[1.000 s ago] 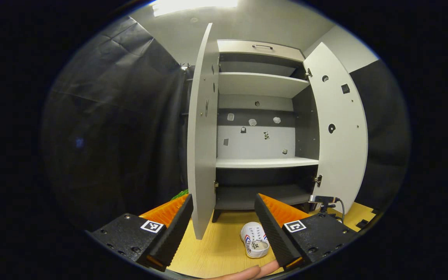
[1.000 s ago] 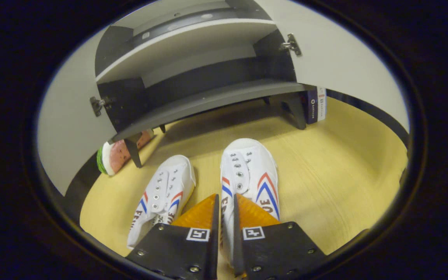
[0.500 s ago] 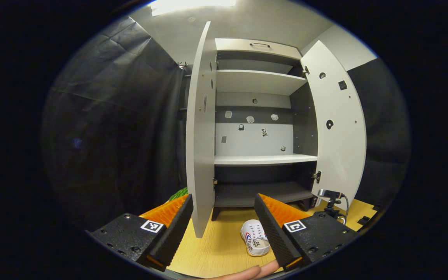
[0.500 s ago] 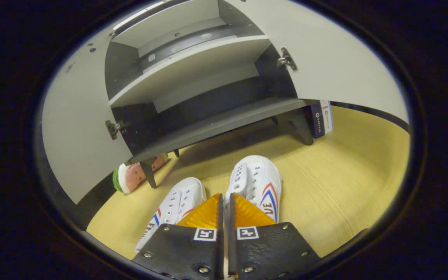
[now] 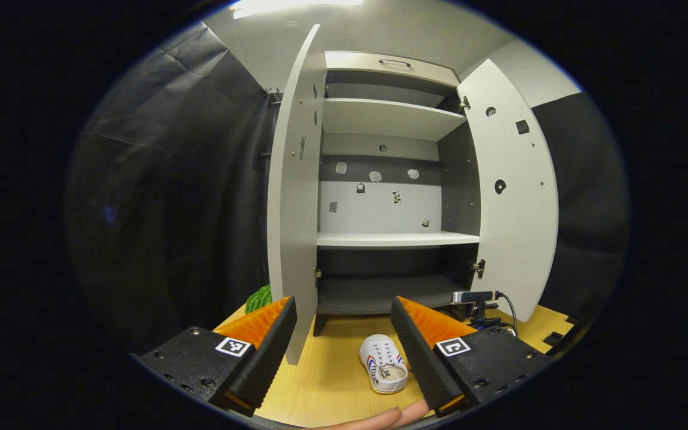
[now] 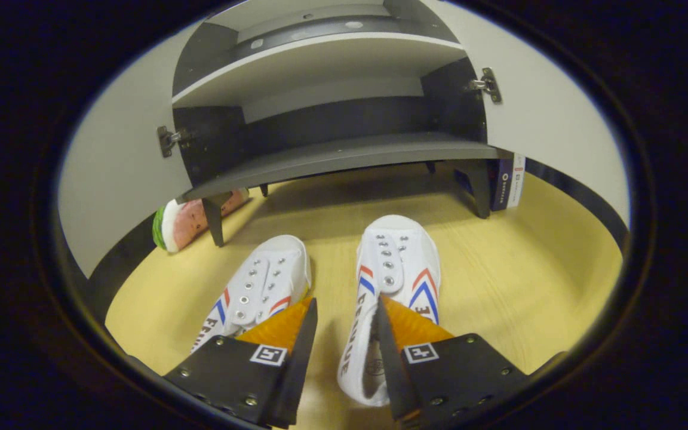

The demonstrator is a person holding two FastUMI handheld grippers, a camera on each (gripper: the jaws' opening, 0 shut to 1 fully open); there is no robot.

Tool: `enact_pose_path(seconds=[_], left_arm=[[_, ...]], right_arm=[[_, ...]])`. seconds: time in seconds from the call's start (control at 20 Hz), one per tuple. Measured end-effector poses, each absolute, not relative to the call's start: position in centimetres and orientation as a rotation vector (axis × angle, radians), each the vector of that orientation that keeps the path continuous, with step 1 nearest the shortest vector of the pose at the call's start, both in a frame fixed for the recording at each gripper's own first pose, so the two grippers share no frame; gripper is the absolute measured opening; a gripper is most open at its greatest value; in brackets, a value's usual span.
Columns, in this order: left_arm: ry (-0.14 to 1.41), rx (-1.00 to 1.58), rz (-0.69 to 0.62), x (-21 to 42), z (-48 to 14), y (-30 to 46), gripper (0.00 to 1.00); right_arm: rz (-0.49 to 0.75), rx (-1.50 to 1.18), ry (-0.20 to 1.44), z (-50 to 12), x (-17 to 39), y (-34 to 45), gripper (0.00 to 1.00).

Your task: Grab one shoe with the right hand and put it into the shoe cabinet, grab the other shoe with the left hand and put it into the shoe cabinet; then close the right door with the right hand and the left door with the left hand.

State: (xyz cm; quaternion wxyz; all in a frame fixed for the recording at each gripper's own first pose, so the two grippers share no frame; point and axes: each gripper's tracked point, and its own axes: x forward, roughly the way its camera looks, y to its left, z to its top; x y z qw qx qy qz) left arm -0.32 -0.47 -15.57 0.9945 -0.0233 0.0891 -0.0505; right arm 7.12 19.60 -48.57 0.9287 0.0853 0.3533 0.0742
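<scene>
- Right gripper (image 6: 344,352): fingers parted, released; the right finger sits inside the opening of the right shoe (image 6: 393,280) and the left finger lies outside its inner wall, which stands in the gap. Whether either finger touches the canvas cannot be told.
- Right shoe: white canvas, rounded toe, rows of metal eyelets, red and blue chevron stripes on the side; it rests on the pale wood-grain floor (image 6: 529,269), toe towards the shoe cabinet (image 6: 332,161).
- Left shoe (image 6: 257,286): same make, lying just beside the right shoe, partly behind the left finger.
- Left gripper (image 5: 341,340): fingers spread wide, holding nothing, raised above the floor; ribbed inner faces, flat plates each bearing a square marker.
- Shoe cabinet: flat matt panels, pale shelves, dark interior walls, short legs; left door (image 5: 290,197) and right door (image 5: 517,197) both stand open.
- Beside the cabinet's left legs: a watermelon-slice object (image 6: 180,221); at the right legs, a small upright box (image 6: 508,188).
</scene>
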Motion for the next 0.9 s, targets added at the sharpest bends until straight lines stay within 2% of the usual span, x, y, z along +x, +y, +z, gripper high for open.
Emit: enact_pose_path(seconds=[0.15, 0.2, 0.3, 0.35, 0.4, 0.6, 0.9], left_arm=[[0.176, -0.069, -0.110, 1.4, -15.8, -0.4, 0.97], [0.180, -0.068, -0.115, 1.9, -16.2, -0.6, 0.97], [0.201, -0.054, -0.109, 3.2, -17.2, -0.5, 0.97], [0.219, -0.053, -0.112, 3.7, -17.8, -0.7, 0.97], [0.229, -0.056, -0.115, 4.3, -18.2, -0.8, 0.97], [0.215, -0.027, -0.107, 5.4, -18.6, -0.7, 0.98], [0.212, -0.020, -0.136, 5.2, -18.8, -1.5, 0.98]], right_arm=[[0.087, 0.302, 0.716, -48.7, 8.9, 19.2, 0.56], [0.056, 0.304, 0.708, -49.5, 9.3, 18.3, 0.49], [0.074, 0.324, 0.713, -49.6, 10.4, 18.2, 0.13], [0.090, 0.321, 0.710, -50.4, 11.3, 18.7, 0.12], [0.100, 0.302, 0.704, -48.9, 10.7, 18.4, 0.03], [0.157, 0.312, 0.590, -47.5, 11.1, 18.4, 0.00], [0.212, 0.344, 0.450, -41.5, 9.7, 17.3, 0.00]])
